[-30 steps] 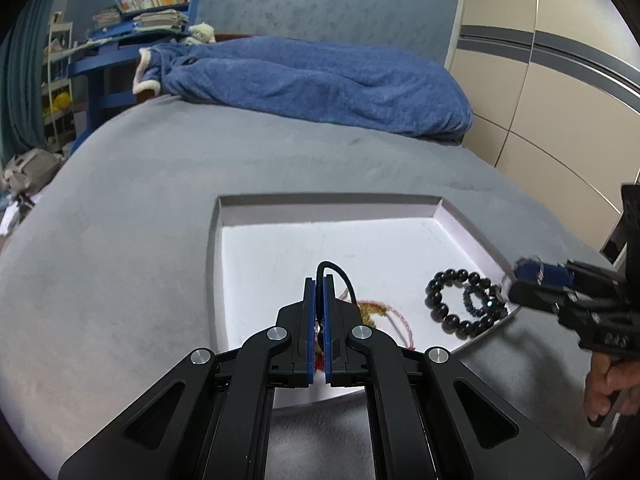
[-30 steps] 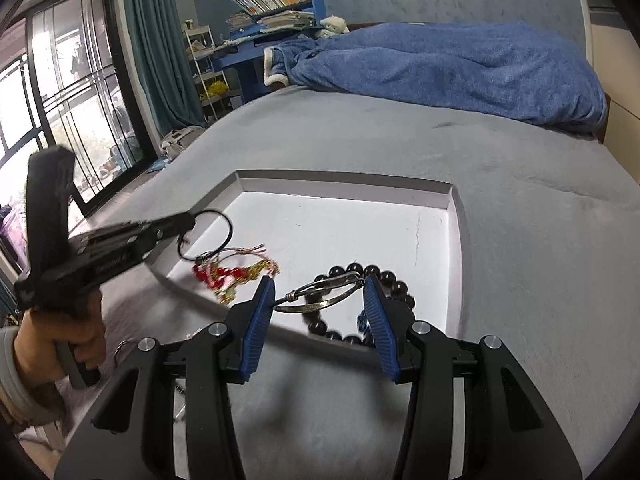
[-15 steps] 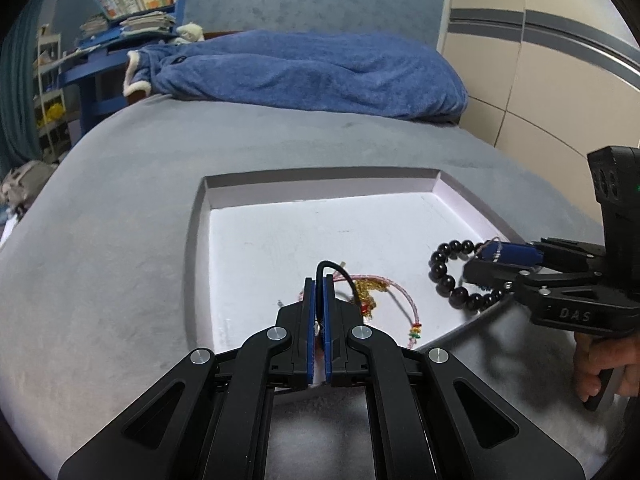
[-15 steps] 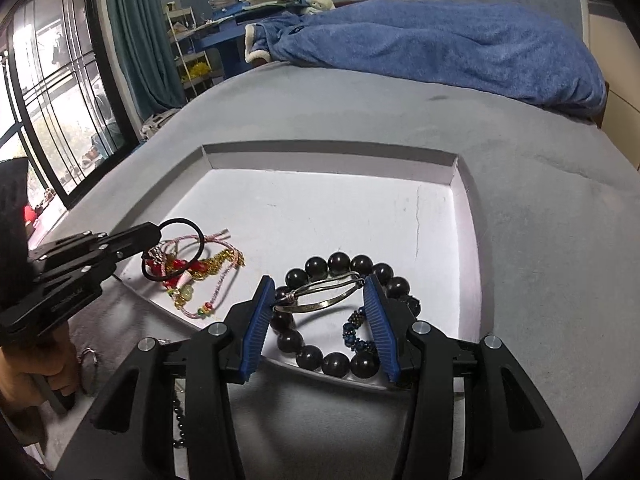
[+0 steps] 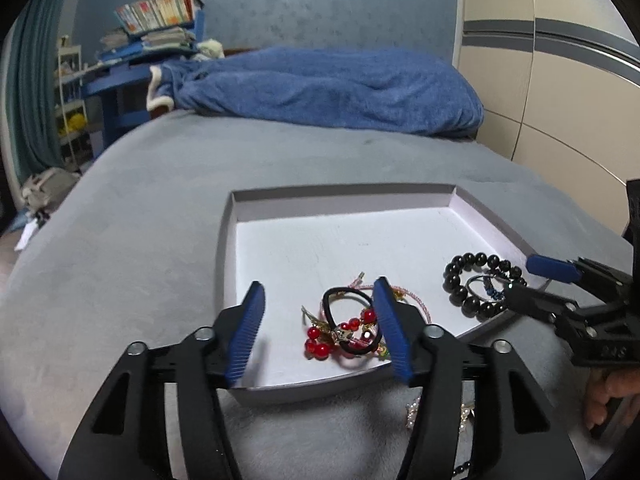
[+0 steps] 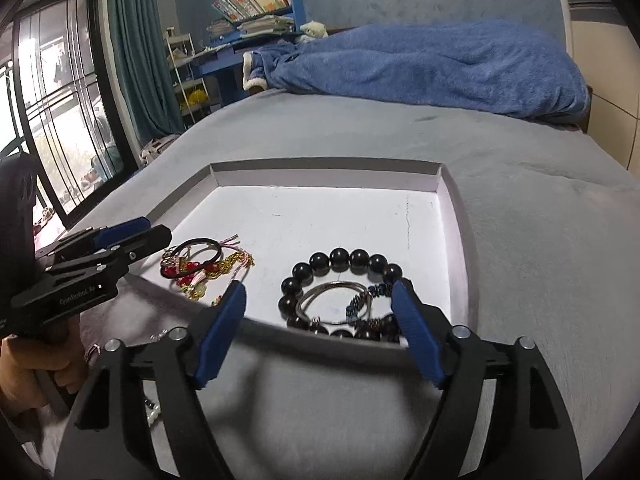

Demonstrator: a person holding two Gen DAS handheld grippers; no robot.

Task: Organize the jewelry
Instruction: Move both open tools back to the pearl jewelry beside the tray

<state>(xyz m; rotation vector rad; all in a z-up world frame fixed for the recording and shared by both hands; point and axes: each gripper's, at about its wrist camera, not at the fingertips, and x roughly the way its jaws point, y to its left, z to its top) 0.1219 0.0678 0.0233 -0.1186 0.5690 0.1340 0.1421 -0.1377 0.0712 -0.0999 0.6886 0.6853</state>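
Observation:
A shallow white tray (image 5: 340, 200) (image 6: 320, 170) lies on the grey bed. My left gripper (image 5: 320, 316) is open over the tray's near left corner; a black hair tie with red beads (image 5: 346, 326) (image 6: 196, 260) lies in the tray between its fingers, on a pink and gold bracelet (image 5: 412, 300). My right gripper (image 6: 320, 312) is open over the tray's near right edge. A silver bangle (image 6: 332, 300) lies below it, inside a black bead bracelet (image 6: 340, 258) (image 5: 476, 280), beside a small blue bead bracelet (image 6: 362, 300).
Loose jewelry lies on the grey bedcover in front of the tray: a pearl piece (image 5: 414, 414) and small items (image 6: 154, 412). A blue blanket (image 5: 320, 88) is heaped at the far end of the bed. Wardrobe doors (image 5: 560, 80) stand to the right, a window (image 6: 60, 120) to the left.
My left gripper opened and let go of the black hair tie, which now lies in the tray. My right gripper opened wider and let go of the silver bangle, now on the black beads.

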